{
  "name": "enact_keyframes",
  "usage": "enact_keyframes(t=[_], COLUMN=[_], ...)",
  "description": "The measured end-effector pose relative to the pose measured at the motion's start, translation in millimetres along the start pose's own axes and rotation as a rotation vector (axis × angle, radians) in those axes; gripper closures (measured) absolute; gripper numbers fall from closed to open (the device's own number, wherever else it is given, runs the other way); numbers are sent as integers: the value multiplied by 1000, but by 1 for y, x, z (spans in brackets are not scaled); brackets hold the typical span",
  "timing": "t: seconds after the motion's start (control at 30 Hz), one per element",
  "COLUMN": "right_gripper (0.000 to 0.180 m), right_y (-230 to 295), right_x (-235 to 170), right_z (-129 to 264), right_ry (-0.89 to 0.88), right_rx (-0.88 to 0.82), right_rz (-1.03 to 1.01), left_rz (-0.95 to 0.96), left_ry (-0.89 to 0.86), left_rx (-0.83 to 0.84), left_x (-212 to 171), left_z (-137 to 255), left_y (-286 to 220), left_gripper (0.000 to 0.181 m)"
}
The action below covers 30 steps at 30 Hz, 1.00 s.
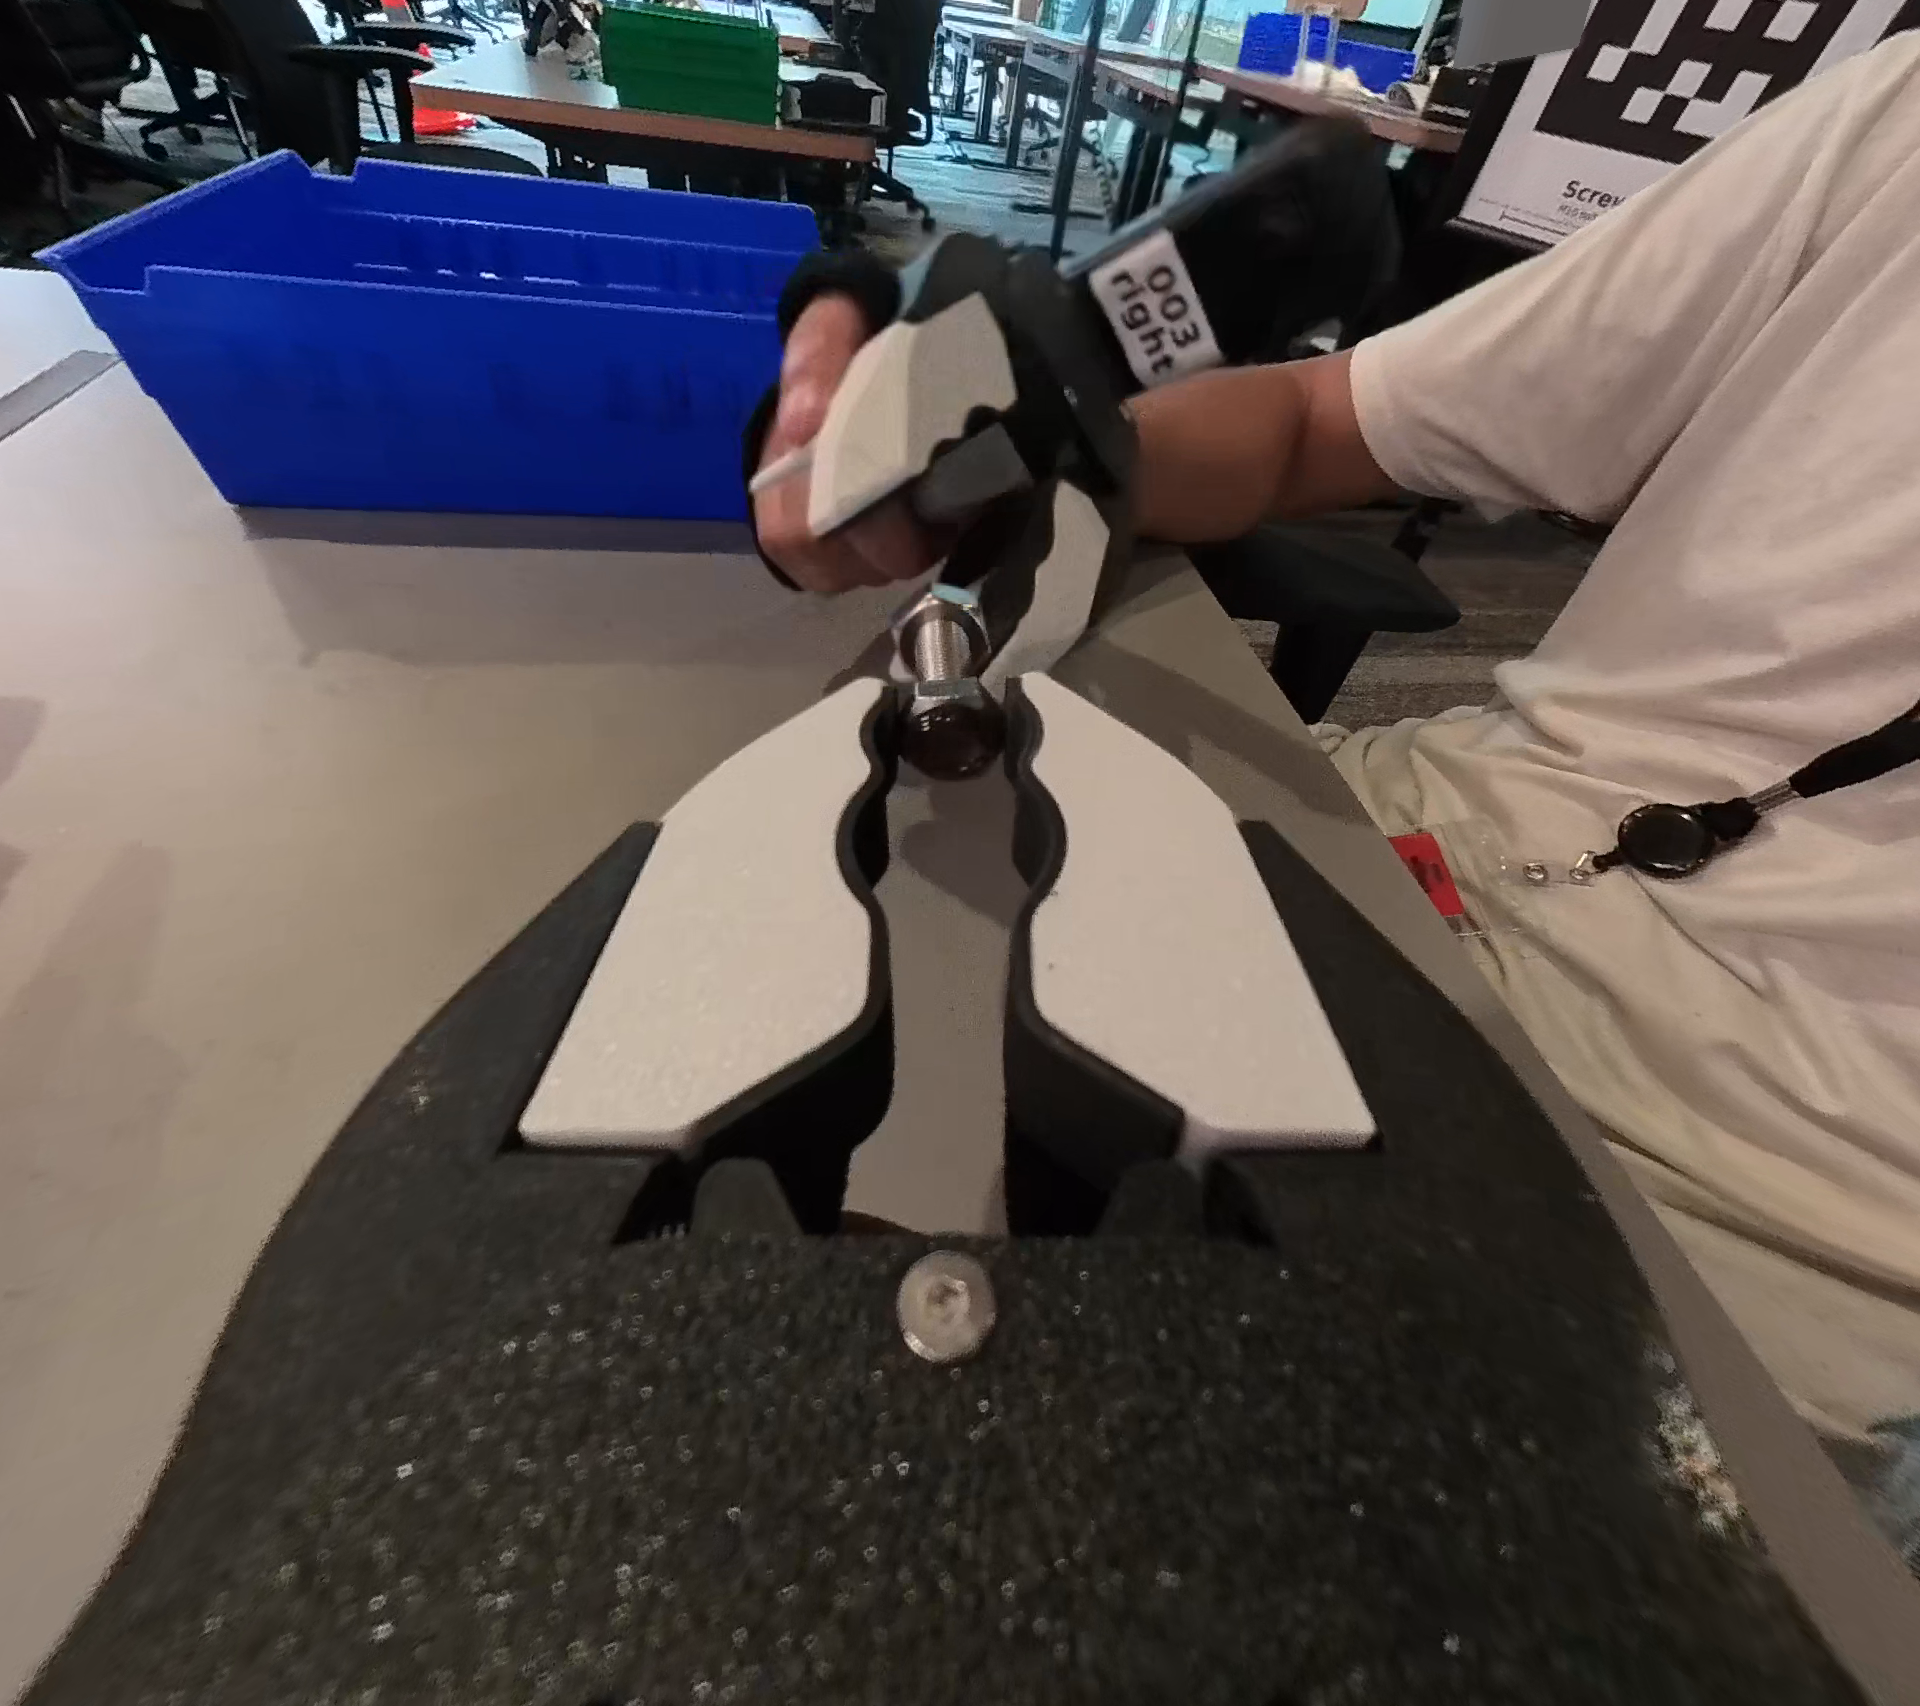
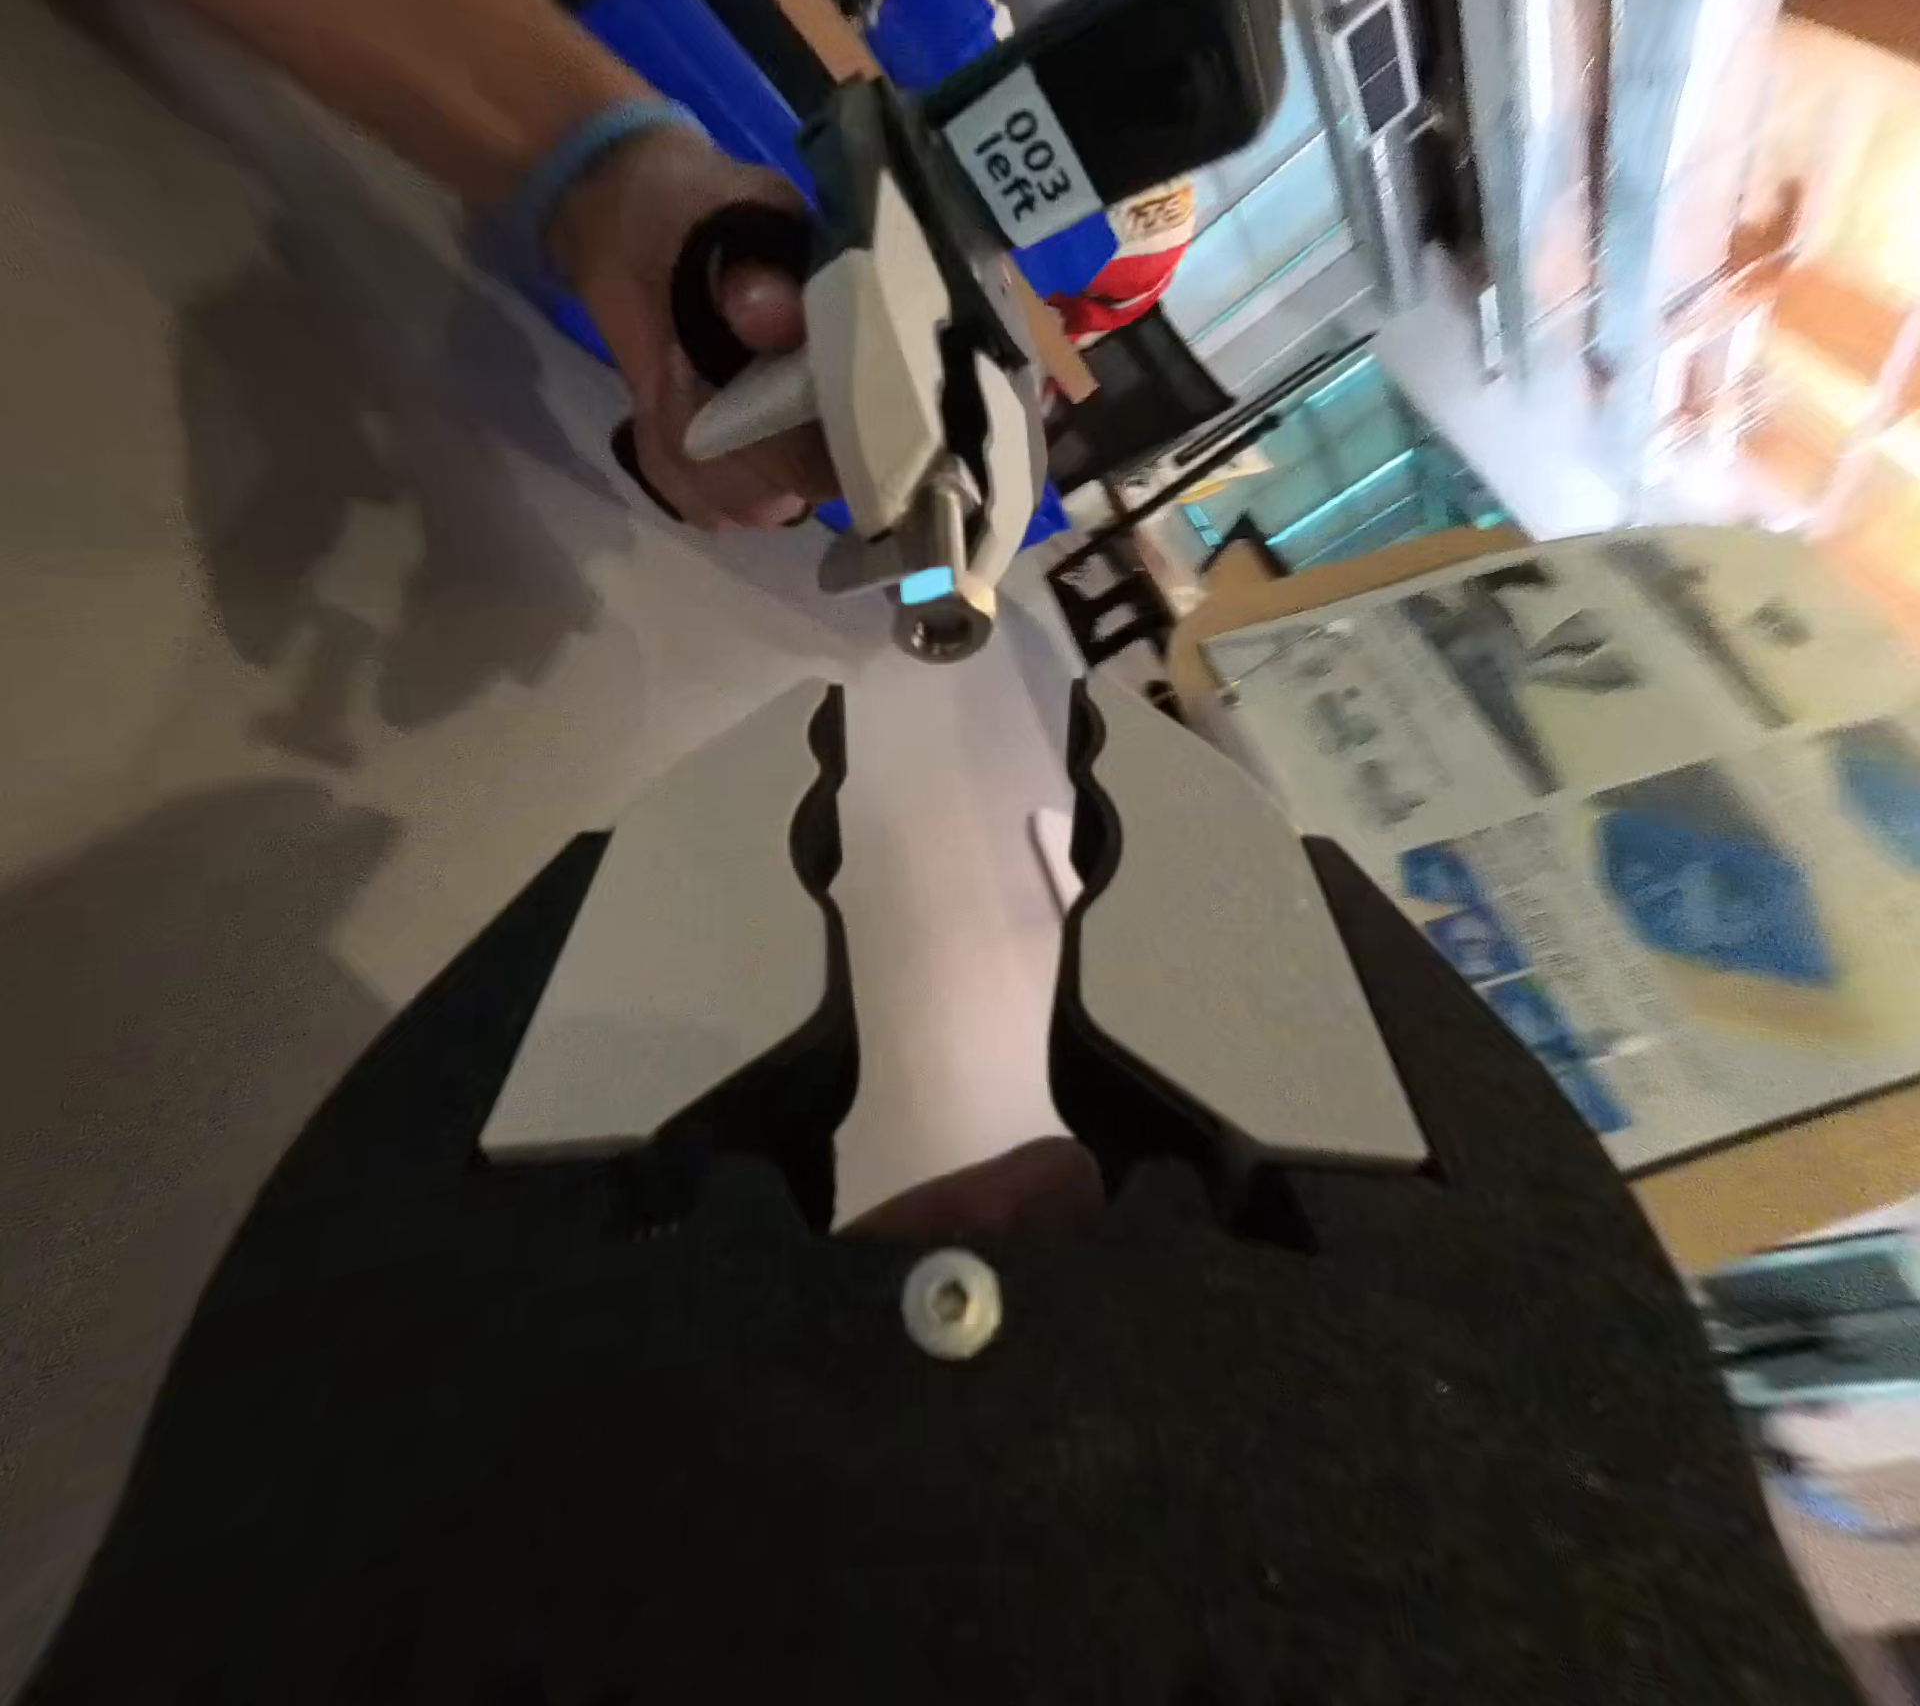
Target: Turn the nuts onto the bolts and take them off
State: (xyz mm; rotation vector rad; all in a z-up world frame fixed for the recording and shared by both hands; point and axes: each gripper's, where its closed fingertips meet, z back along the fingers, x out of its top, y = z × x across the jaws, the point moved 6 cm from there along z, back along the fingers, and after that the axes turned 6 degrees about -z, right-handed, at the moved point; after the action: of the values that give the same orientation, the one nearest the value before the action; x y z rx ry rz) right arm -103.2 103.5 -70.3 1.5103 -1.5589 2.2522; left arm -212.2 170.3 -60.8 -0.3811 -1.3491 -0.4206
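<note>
In the left wrist view my left gripper [image 1: 951,702] is shut on the dark head of a steel bolt [image 1: 940,659] and holds it above the grey table [image 1: 312,825]. The bolt's shaft points away, with a hex nut [image 1: 935,614] on its far end. My right gripper [image 1: 920,596] faces it, open, with one finger on each side of the nut. In the blurred, rolled right wrist view my right gripper [image 2: 956,695] is open and empty. The nut [image 2: 940,622] sits just beyond its fingertips, on the bolt [image 2: 943,529] in my left gripper [image 2: 935,560].
A blue plastic bin [image 1: 447,347] stands on the table behind the grippers. The table's right edge [image 1: 1299,721] runs close by, with a person in a white shirt [image 1: 1662,617] seated beyond it. A black-and-white marker board [image 1: 1714,15] stands at the back right.
</note>
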Motion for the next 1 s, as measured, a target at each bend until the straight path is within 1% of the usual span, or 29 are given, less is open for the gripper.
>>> enact_keyframes(t=[0.03,0.13,0.17,0.2,0.27,0.3,0.4,0.47,0.57,0.6,0.63,0.67,0.7,0.77,0.8,0.83,0.87,0.93,1.0], right_gripper=[139,142,148,158,161,161,162,162,162,162,162,162,162,160,150,142,140,136,137], right_y=[4,11,13,13,14,13,4,-2,-13,-13,-13,-13,-10,-5,-3,-1,0,1,8], right_x=[3,9,10,10,9,9,9,7,2,-1,-5,-7,-7,-3,1,5,8,9,10], right_z=[0,-1,-1,-1,-1,-1,-3,-5,-9,-11,-13,-14,-14,-13,-11,-9,-7,-4,-2], right_ry=[-4,-21,-28,-31,-27,-24,-42,-57,-135,-143,-143,-146,-147,-154,-174,-182,-170,-104,-31], right_rx=[-8,-13,-9,-8,12,33,168,286,445,499,520,513,501,432,393,335,258,63,-54], right_rz=[62,126,137,139,107,46,-305,-611,-1067,-1179,-1243,-1265,-1235,-1070,-946,-813,-667,-307,54], left_rz=[1,5,5,4,2,1,-6,-12,-20,-23,-25,-26,-21,-13,-15,-16,-14,-11,-4], left_ry=[3,20,28,34,44,46,40,36,30,33,40,50,47,32,31,28,25,22,17], left_rx=[-4,-26,-30,-32,-34,-32,-31,-23,-10,-9,6,16,9,-4,-1,-4,-9,-18,-29], left_x=[-1,-3,-4,-5,-6,-6,-4,-3,-1,-1,-2,-3,-3,-2,-2,-1,-1,0,0], left_z=[-1,-4,-5,-6,-8,-8,-6,-5,-3,-3,-3,-2,-1,0,0,-1,-1,-1,-1], left_y=[0,-3,-3,-4,-5,-4,-5,-5,-4,-4,-3,-1,-1,-1,-1,-2,-3,-3,-4], left_gripper=[162,162,162,162,162,162,162,162,162,162,162,162,162,162,162,162,162,162,162])
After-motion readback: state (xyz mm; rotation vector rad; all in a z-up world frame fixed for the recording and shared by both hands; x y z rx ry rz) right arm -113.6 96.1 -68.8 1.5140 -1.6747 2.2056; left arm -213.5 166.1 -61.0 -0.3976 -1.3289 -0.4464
